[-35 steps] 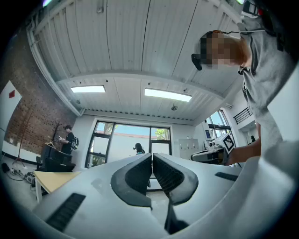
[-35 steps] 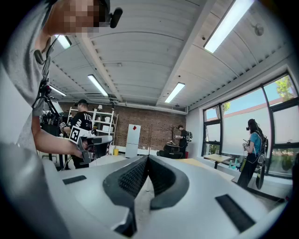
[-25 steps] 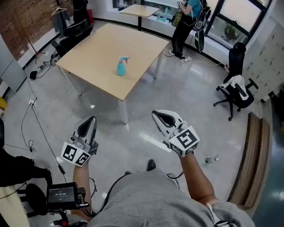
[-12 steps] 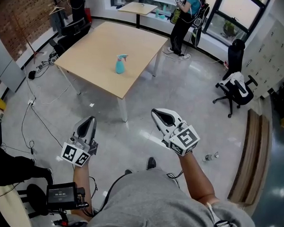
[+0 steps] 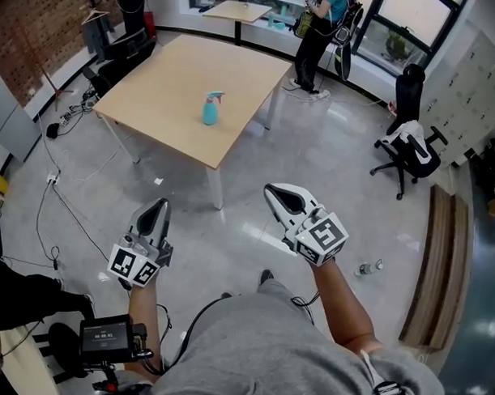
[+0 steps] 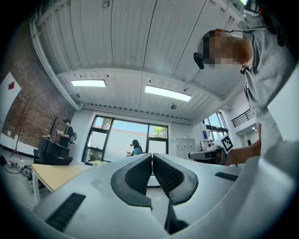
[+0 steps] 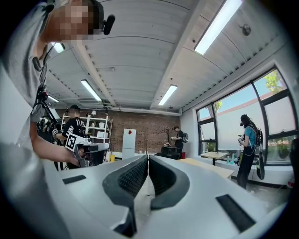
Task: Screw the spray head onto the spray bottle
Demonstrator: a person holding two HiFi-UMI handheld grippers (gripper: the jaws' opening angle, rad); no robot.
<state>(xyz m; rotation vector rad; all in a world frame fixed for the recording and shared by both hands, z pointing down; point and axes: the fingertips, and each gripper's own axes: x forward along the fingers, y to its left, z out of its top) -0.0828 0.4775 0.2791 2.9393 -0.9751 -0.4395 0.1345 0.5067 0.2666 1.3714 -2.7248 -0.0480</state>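
Note:
A teal spray bottle [image 5: 211, 109] with its spray head on top stands alone on a light wooden table [image 5: 169, 109], far ahead of me across the floor. My left gripper [image 5: 158, 206] is held over the grey floor at the lower left, jaws shut with nothing between them. My right gripper [image 5: 274, 192] is held at the lower middle, also shut and empty. Both are well short of the table. In the left gripper view the left gripper [image 6: 152, 155] points slightly upward at the ceiling and windows. In the right gripper view the right gripper [image 7: 147, 158] points level across the room.
A black office chair [image 5: 411, 154] stands at the right, a wooden bench [image 5: 441, 272] beyond it. A person [image 5: 318, 33] stands past the table near a small table [image 5: 238, 12]. Cables [image 5: 61, 194] trail across the floor at left. A small bottle [image 5: 367, 268] lies on the floor.
Both grippers keep their place and stay shut. The head view has shifted slightly, so the table and bottle sit a little higher in frame.

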